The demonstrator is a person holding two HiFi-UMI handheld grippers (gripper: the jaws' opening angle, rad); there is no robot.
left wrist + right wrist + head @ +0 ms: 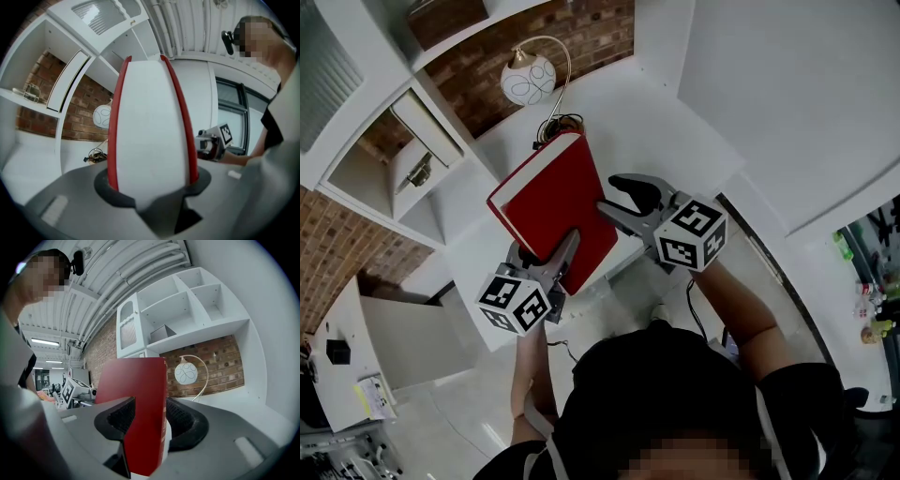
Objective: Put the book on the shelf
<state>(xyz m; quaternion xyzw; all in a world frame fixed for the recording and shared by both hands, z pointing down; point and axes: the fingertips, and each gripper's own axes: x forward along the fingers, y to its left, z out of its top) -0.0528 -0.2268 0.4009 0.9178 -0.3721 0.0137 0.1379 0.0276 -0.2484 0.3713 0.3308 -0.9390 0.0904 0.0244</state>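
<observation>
The red book [551, 208] is off the white tabletop [647, 112], carried between both grippers: the left gripper [548, 255] has its jaws part-way apart and pressed on the two covers at the white page edge, while the right gripper [617, 202] has its jaws likewise clamped across the book from the opposite side. The book's long axis runs away from the person toward the globe lamp [528, 79]. The open shelf [206, 329] lies up and to the left in the head view, on the left gripper's side, so the carry likely goes that way
</observation>
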